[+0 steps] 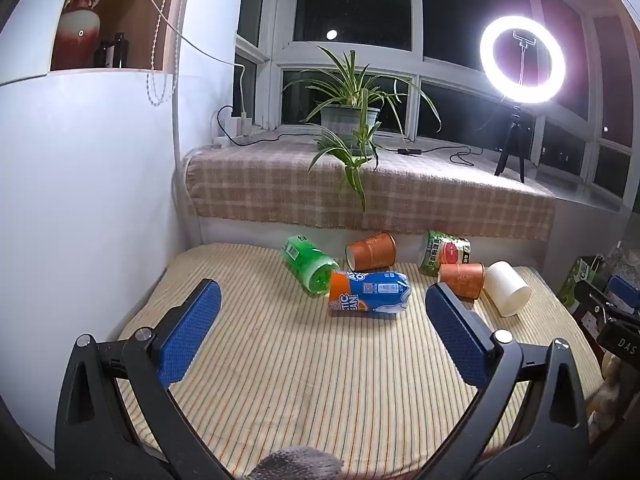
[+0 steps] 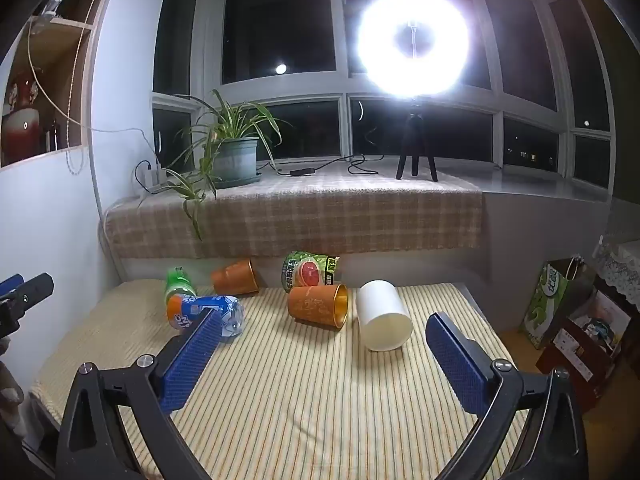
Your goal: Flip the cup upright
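Three cups lie on their sides on the striped table: a white cup (image 2: 383, 315) (image 1: 507, 288), an orange cup with a gold inside (image 2: 319, 305) (image 1: 461, 280) next to it, and a second orange cup (image 2: 235, 277) (image 1: 372, 251) farther back. My right gripper (image 2: 322, 340) is open and empty, a little short of the white cup. My left gripper (image 1: 322, 308) is open and empty, short of a lying blue and orange bottle (image 1: 368, 292). The right gripper's tip also shows at the right edge of the left wrist view (image 1: 608, 312).
A green bottle (image 1: 310, 264) and a grapefruit-label can (image 1: 444, 253) lie near the back of the table (image 1: 320, 380). Behind it is a plaid-covered sill (image 1: 400, 196) with a potted plant (image 1: 352, 120) and a ring light (image 1: 522, 60). A wall stands left; bags (image 2: 560, 304) stand right.
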{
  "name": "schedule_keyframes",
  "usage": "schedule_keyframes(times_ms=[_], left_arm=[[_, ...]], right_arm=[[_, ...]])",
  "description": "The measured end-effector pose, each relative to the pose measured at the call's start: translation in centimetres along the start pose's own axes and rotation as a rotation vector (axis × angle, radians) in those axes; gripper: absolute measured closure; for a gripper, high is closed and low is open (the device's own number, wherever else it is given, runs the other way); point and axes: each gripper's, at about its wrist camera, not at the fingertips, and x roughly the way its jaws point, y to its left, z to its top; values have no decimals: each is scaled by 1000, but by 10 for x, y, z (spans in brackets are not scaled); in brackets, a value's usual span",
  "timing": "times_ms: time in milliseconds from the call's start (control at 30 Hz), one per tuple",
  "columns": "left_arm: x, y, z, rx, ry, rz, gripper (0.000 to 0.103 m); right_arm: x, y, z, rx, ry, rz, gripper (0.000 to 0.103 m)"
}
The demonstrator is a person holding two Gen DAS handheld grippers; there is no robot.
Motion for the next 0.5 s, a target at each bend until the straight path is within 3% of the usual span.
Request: schedule_keyframes(times_ms=[500], left_arm=[[-6,-2,6,8,-17,12,0]], right_arm=[[2,2,1,-20,11,-8,0]])
